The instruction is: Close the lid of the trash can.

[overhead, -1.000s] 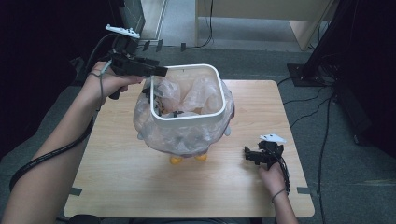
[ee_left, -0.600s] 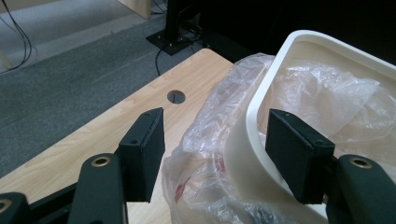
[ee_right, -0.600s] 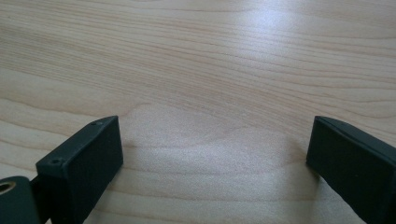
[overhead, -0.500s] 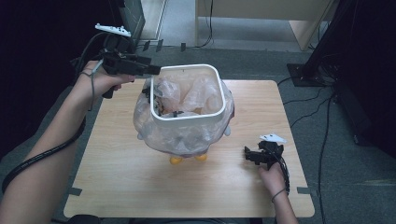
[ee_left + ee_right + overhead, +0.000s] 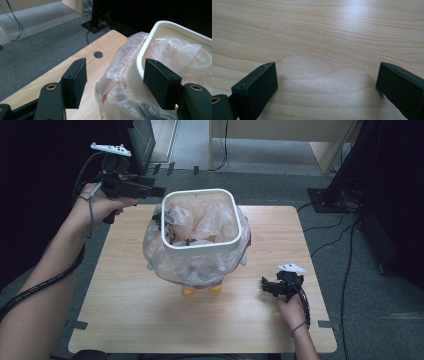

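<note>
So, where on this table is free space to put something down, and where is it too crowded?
Free wood lies along the near edge of the table, between the white bin and the right hand-held gripper, and at the far right corner. It is crowded at the bin's far left, where the plastic bag bulges near the left hand-held gripper.

overhead view, gripper views close, sharing table (image 5: 125,320)

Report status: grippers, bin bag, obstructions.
Left gripper open, just opening, off the bag. Right gripper open on table. Bin bagged. Nothing blocking.
</note>
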`<move>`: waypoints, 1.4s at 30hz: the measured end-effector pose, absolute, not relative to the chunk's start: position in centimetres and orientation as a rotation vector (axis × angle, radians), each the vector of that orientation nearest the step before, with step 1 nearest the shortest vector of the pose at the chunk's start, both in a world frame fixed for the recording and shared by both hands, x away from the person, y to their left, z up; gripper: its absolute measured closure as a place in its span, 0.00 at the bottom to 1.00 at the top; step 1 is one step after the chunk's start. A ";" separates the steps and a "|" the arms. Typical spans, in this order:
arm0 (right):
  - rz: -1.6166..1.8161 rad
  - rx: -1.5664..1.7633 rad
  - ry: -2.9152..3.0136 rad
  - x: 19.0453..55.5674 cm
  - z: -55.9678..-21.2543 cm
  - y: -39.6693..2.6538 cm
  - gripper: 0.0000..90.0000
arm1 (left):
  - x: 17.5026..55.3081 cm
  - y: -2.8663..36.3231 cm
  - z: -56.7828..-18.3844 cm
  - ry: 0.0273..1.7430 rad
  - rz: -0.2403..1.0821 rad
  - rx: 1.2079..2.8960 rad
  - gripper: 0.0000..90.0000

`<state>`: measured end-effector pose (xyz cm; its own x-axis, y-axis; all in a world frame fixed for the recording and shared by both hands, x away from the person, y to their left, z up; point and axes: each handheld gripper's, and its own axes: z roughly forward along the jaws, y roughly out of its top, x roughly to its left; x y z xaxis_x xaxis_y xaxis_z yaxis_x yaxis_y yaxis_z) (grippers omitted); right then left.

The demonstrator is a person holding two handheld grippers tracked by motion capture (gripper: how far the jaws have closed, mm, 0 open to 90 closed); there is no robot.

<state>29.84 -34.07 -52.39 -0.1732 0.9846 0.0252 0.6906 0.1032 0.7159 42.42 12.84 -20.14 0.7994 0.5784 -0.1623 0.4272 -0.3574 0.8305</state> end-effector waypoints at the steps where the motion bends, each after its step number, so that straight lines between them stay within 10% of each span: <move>1: 0.834 1.631 1.922 29.8 -52.4 -34.1 0.04 | 42.4 13.0 -20.2 0.752 0.198 2.002 0.40; 42: 0.835 1.631 1.921 29.8 -52.4 -34.1 0.04 | 43.3 18.0 -24.8 0.864 0.282 1.960 0.29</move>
